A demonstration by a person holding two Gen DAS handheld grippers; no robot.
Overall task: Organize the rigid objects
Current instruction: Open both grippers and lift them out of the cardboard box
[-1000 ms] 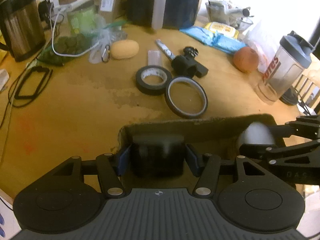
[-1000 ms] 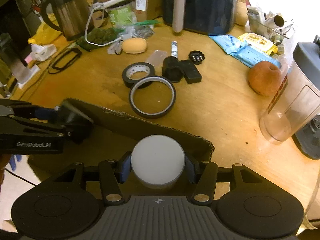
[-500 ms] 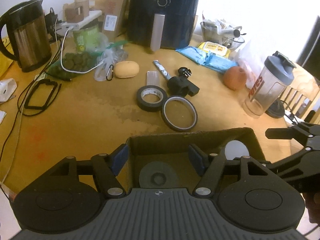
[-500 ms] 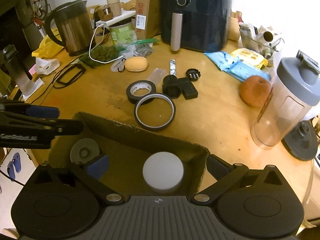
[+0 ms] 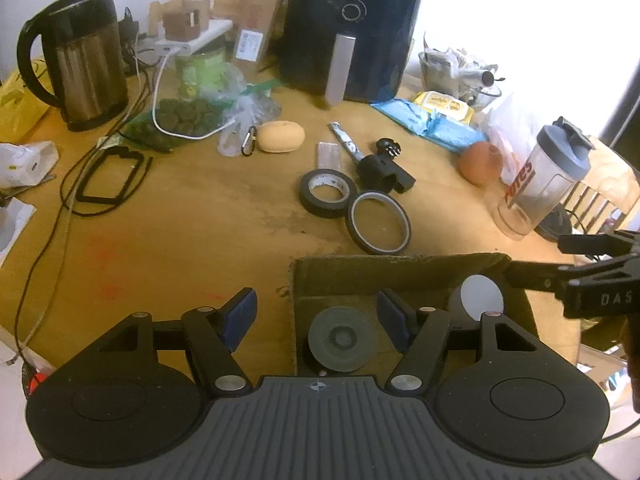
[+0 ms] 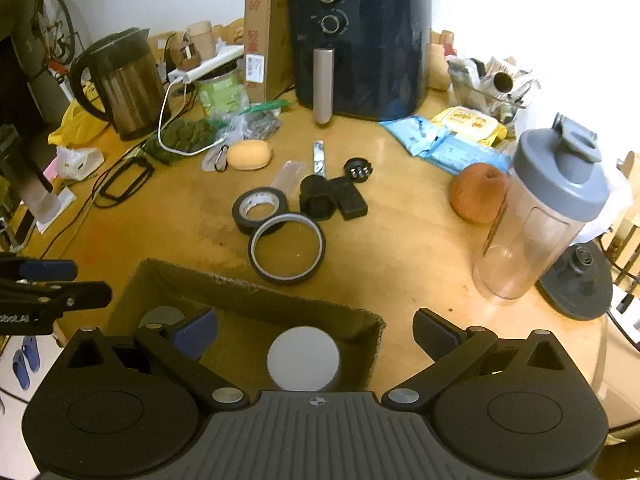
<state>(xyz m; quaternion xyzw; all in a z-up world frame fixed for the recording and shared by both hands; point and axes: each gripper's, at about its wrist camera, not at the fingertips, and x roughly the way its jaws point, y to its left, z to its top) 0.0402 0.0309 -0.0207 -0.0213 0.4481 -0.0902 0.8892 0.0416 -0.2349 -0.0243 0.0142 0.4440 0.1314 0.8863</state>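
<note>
Cardboard box sits at the near edge of a cluttered wooden bench, open at the top, and two round items already lie inside it: a dark grey puck toward the left and a white-topped cylinder toward the right. In the right wrist view the same white-topped cylinder shows directly below the camera, and the grey puck peeks out at the box's left end.

Both pairs of tongs hang over the box with nothing in them. The left tongs are spread wide, one blue pad over the bare bench and the other over the box. The right tongs are also spread wide, straddling the box's right wall.

Judging by this, two pieces are stowed and several remain. Well beyond the box lie a black tape roll touching a thin dark tape ring, a black plastic mount, a small black knob, a clear flat piece and a thin metallic strip. Which of these belong in the box is a guess; the tape rolls look the likeliest next
</note>
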